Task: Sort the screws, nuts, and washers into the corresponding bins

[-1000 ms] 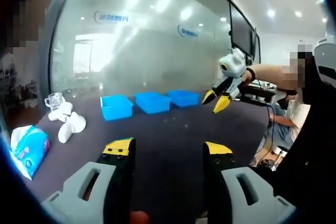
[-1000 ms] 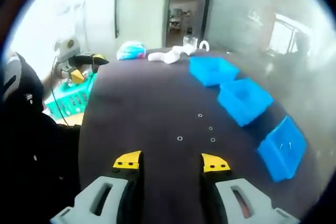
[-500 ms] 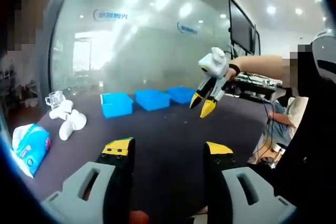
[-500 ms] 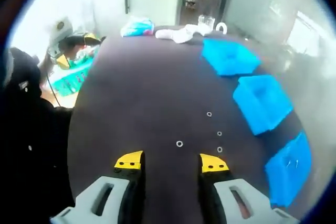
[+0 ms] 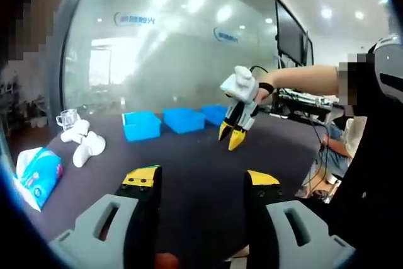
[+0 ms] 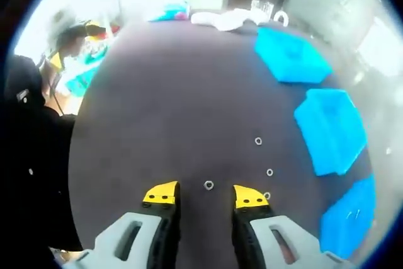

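In the right gripper view my right gripper (image 6: 206,194) is open and low over the dark table (image 6: 157,111). A small nut (image 6: 208,185) lies on the table just between its yellow tips. Three more small metal parts (image 6: 258,141) (image 6: 269,172) (image 6: 267,196) lie to the right. Three blue bins (image 6: 291,61) (image 6: 332,129) (image 6: 349,215) line the right side, and the nearest holds a few screws. In the left gripper view my left gripper (image 5: 201,181) is open and holds nothing. The right gripper (image 5: 233,137) points down at the table in front of the bins (image 5: 182,120).
A tissue pack (image 5: 38,171), white crumpled things (image 5: 85,146) and a glass mug (image 5: 65,120) sit at the table's left end. A green basket (image 6: 85,74) stands off the table edge. A person's arm (image 5: 302,79) reaches in from the right.
My right gripper has dropped and moved forward, so the nut now lies between its tips. The left gripper has stayed about where it was.
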